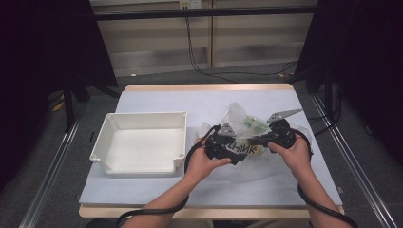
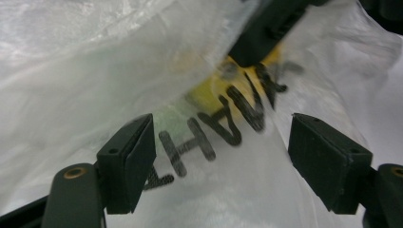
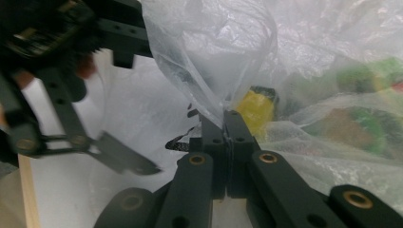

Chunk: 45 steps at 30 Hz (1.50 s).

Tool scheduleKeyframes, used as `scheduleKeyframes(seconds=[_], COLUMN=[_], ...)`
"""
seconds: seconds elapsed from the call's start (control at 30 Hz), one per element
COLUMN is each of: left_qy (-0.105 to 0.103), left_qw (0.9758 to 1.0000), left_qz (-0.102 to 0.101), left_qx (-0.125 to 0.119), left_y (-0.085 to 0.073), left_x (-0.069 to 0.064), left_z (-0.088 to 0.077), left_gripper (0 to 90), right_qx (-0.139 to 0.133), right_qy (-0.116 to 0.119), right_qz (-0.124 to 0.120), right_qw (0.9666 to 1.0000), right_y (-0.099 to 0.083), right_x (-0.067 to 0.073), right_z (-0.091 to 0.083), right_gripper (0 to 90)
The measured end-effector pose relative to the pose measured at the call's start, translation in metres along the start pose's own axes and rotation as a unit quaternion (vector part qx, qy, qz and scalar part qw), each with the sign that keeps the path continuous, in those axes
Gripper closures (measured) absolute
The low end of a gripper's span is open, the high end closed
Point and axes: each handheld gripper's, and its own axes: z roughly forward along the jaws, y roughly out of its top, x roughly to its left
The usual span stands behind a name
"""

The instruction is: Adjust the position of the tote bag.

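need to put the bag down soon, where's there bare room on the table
Free: inside the white bin, the table's far strip behind it, and the near strip below the hands. Crowded: right of the bin, where the plastic bag and both grippers sit.

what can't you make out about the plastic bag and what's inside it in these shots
- Black lettering on the translucent plastic bag: blurred in the left gripper view, with the right gripper covering its end.
- Yellow item inside: veiled by film in the right gripper view, identity unclear.
- Green and red contents: out of focus there.
- Bag's front in the high view: hidden behind both hands and the left gripper.
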Motion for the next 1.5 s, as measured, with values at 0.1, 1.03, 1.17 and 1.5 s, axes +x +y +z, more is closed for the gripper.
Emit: scheduleKeyframes(seconds=[0.1,1.03,1.17,1.5], left_qy=[-0.004,-0.139,-0.14,-0.148], left_qw=[1.0,0.9863,0.9839,0.9805], left_qz=[0.009,-0.014,-0.007,-0.006], left_qx=[0.001,0.088,0.111,0.129], left_y=[-0.001,-0.007,-0.007,-0.012], left_x=[0.001,-0.033,-0.031,-0.026], left_z=[0.009,-0.024,-0.024,-0.026], left_gripper=[34.6,90.0,90.0,90.0], right_qx=[-0.004,-0.037,-0.038,-0.036], right_qy=[0.011,-0.121,-0.129,-0.154], right_qz=[0.004,0.04,0.047,0.078], right_qw=[0.9999,0.9912,0.9898,0.9844], right_y=[0.0,0.002,0.004,0.008], right_x=[0.0,-0.052,-0.063,-0.093], right_z=[0.001,-0.004,-0.001,0.004], right_gripper=[89.4,87.3,87.7,88.7])
